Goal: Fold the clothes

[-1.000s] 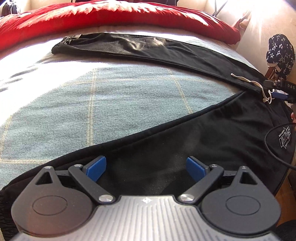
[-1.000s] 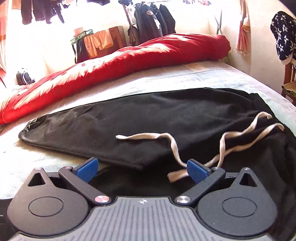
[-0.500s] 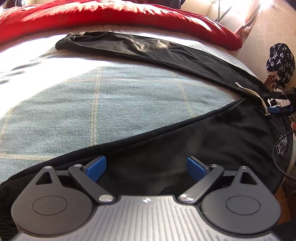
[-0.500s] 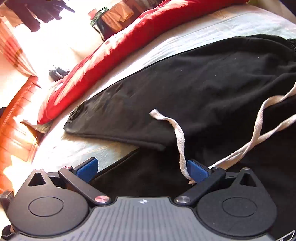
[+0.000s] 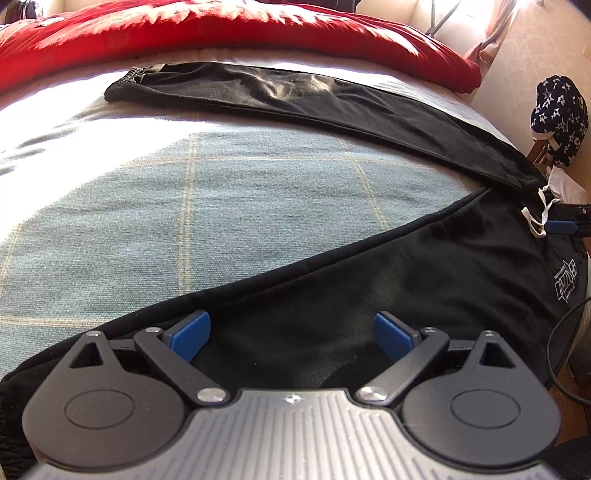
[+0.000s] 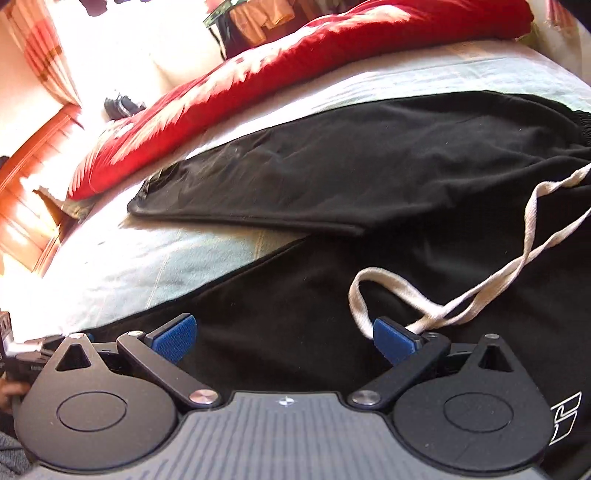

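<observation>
Black sweatpants (image 5: pixel 424 273) lie spread in a V on the bed, one leg (image 5: pixel 295 96) stretching far left, the other under my left gripper (image 5: pixel 291 334). That gripper is open, low over the near leg, nothing between its blue pads. In the right wrist view the same sweatpants (image 6: pixel 369 166) fill the middle, and the white drawstring (image 6: pixel 461 295) loops across the waist and lies against the right pad (image 6: pixel 391 341). My right gripper (image 6: pixel 284 338) is open over the black cloth. It also shows as a small blue tip, the right gripper (image 5: pixel 559 226), at the waist.
A pale blue checked bed cover (image 5: pixel 203 206) lies under the pants. A red duvet (image 5: pixel 221 33) runs along the far side. A star-patterned navy cloth (image 5: pixel 559 110) hangs at the right, off the bed. A wooden bed frame (image 6: pixel 33 206) edges the left.
The right gripper has tilted and swung left and lower over the waist, so the drawstring now lies by its right pad. The left gripper has shifted only slightly. Both stayed open.
</observation>
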A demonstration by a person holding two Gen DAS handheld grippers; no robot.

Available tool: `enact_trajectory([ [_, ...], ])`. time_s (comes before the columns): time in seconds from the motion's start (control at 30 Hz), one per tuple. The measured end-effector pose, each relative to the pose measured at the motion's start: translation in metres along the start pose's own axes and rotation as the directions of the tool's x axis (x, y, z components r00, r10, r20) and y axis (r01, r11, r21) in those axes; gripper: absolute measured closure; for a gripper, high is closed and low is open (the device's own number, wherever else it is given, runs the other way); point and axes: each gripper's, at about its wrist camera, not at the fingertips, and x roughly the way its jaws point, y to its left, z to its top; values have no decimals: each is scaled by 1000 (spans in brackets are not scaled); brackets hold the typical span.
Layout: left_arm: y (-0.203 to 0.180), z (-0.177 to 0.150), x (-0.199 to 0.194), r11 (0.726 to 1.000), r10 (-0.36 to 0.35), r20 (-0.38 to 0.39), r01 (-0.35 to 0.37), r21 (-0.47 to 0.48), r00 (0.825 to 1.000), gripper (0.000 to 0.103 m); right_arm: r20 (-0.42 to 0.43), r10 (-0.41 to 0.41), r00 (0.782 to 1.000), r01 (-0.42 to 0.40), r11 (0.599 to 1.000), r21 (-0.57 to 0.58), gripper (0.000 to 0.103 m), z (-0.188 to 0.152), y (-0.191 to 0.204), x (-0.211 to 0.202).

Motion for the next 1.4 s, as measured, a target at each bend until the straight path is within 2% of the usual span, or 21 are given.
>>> enact_trajectory([
  [0.03,0,0,0,1000,1,0,-1,1,1000,8,29,-2,1000,1,1000,31,0,6,-8,2],
  [0.13,-2,-1,-1,1000,8,2,-8,5,1000,8,46,35,998,-42,986,160,0,12,-30,18],
  [0.2,-2,-1,-2,1000,9,3,-9,1,1000,8,15,90,996,-91,974,209,0,9,-30,32],
  [0.27,-2,-2,-3,1000,8,4,-8,-6,1000,8,-13,145,989,-141,975,173,0,1,-13,40],
  [0.37,0,-2,-3,1000,4,3,-4,-12,1000,8,-87,236,968,-225,967,121,0,-12,14,44],
  [0.43,-1,-1,-2,1000,5,1,-5,-9,1000,8,-130,229,965,-223,973,59,0,-20,32,40],
  [0.5,-1,0,-1,1000,5,-1,-5,-6,1000,8,-151,196,969,-200,980,-13,0,-25,47,32],
  [0.57,-1,1,0,1000,5,-3,-5,-2,1000,8,-118,145,982,-153,987,-57,0,-22,48,19],
  [0.63,0,1,0,1000,3,-3,-3,-1,1000,8,-49,100,994,-102,994,-30,0,-14,32,5],
  [0.73,0,1,0,1000,0,-2,0,0,1000,8,95,1,996,-10,995,95,0,6,-13,-16],
  [0.83,0,0,-1,1000,-1,-1,1,3,1000,8,231,-84,969,20,964,266,0,27,-68,-28],
  [0.9,-1,0,-1,1000,0,1,0,2,1000,8,274,-115,955,14,939,344,0,36,-98,-31],
  [1.03,0,-1,-2,1000,1,4,-1,-3,1000,8,252,-139,958,19,904,427,0,44,-134,-19],
  [1.1,0,-1,-3,1000,2,5,-2,-7,1000,8,244,-101,965,-16,900,437,0,41,-138,-11],
  [1.2,1,-1,-3,1000,4,5,-4,-13,1000,8,226,30,974,-128,892,434,0,33,-128,5],
  [1.3,0,0,-1,1000,9,1,-9,-12,1000,8,188,142,972,-210,885,416,0,21,-108,16],
  [1.4,-1,1,0,1000,12,-3,-12,-9,1000,8,163,230,959,-278,868,411,0,8,-89,19],
])
